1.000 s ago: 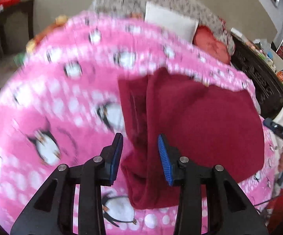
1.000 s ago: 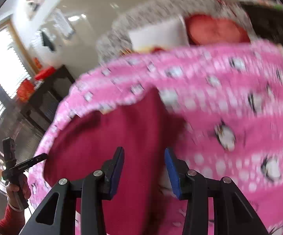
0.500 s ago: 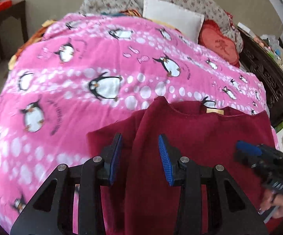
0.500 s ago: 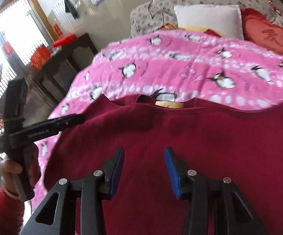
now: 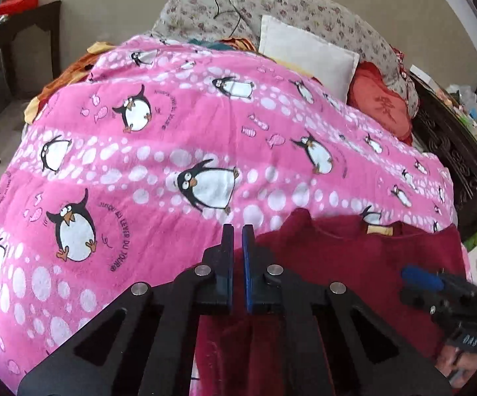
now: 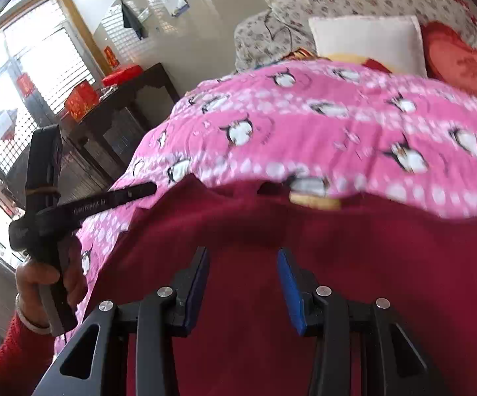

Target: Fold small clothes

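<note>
1. A dark red sweater (image 5: 354,264) lies spread flat on a pink penguin-print blanket (image 5: 172,151) that covers the bed, its neckline and tan label (image 5: 378,230) turned toward the pillows.
2. The left gripper (image 5: 235,231) sits at the sweater's left edge, where red fabric meets pink blanket. Its jaws have just been closing and now stand pressed nearly together; whether cloth is pinched between them cannot be told.
3. The right gripper (image 6: 243,257) hovers over the middle of the sweater's body, pointing down at it. Its jaws stand partly apart with only flat red cloth showing in the gap, and nothing is gripped.
4. In the right wrist view the left hand (image 6: 45,280), in a red sleeve (image 6: 7,356), grips its tool's handle at the sweater's far left side.
5. At the head of the bed rest a white pillow (image 5: 307,52), a red heart-shaped cushion (image 5: 380,105) and floral bedding (image 5: 304,10).
6. A dark wooden table (image 6: 123,99) with red boxes stands beside the bed.
</note>
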Demonstrator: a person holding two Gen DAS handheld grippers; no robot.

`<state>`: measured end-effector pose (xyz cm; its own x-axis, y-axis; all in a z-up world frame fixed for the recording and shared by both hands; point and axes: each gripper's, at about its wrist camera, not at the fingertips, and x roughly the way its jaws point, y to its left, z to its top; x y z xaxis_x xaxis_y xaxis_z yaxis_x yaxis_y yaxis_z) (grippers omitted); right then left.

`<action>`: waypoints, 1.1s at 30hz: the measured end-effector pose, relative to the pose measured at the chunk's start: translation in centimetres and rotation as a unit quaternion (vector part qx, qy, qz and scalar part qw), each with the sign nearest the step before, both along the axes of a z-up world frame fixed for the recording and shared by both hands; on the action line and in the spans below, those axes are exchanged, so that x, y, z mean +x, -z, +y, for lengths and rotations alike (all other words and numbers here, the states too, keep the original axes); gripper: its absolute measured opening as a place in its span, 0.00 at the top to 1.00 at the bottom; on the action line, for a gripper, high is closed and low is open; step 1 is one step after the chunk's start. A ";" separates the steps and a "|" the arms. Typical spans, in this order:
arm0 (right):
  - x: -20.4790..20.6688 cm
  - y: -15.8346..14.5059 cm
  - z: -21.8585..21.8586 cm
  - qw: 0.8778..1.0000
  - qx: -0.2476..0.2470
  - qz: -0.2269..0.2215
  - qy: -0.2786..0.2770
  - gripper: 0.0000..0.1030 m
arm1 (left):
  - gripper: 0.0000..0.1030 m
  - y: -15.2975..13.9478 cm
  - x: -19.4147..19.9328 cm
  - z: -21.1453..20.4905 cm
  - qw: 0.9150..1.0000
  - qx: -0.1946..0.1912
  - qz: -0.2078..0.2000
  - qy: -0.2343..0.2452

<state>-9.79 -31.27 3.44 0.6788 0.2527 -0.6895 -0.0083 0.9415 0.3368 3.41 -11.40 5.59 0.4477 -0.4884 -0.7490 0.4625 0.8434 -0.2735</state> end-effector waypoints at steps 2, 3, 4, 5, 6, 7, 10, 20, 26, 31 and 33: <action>1.6 0.7 0.3 1.000 -0.001 0.013 0.002 0.60 | 0.97 0.7 0.3 0.1 1.000 -0.004 0.017 -0.003; 2.7 1.7 0.5 0.999 -0.001 0.034 0.002 0.60 | 0.97 0.9 0.3 0.3 1.000 -0.007 0.023 -0.004; 3.9 2.9 0.6 0.998 -0.002 0.057 0.006 0.60 | 0.97 0.9 0.1 0.4 1.000 -0.010 0.026 -0.004; 4.8 3.6 0.8 0.998 -0.007 0.062 0.007 0.60 | 0.97 0.9 -0.2 0.3 1.000 -0.010 0.026 -0.005; 4.9 3.4 1.0 0.998 -0.014 0.056 0.009 0.60 | 0.96 0.6 -0.7 0.6 1.000 -0.010 0.023 -0.008; 5.0 3.1 1.1 0.998 -0.018 0.056 0.010 0.60 | 0.96 0.4 -1.2 0.8 1.000 -0.008 0.020 -0.009; 4.0 0.7 1.6 0.999 -0.020 0.032 0.008 0.60 | 0.96 -0.3 -3.1 1.7 1.000 0.007 0.004 -0.003; 8.4 -0.5 6.3 0.998 0.023 0.030 -0.052 0.52 | 0.61 1.7 -8.2 7.0 0.999 -0.017 0.043 -0.019; 12.2 2.2 9.1 0.993 0.066 0.076 -0.065 0.72 | 0.43 2.7 -9.4 8.0 0.998 -0.023 0.029 -0.041; 12.3 0.7 10.8 0.997 -0.001 0.025 -0.076 0.97 | 0.43 3.0 -9.2 8.5 0.998 -0.035 0.042 -0.037; 13.4 1.6 11.0 0.997 0.010 0.036 -0.074 0.97 | 0.42 3.1 -9.1 8.4 0.998 -0.030 0.035 -0.037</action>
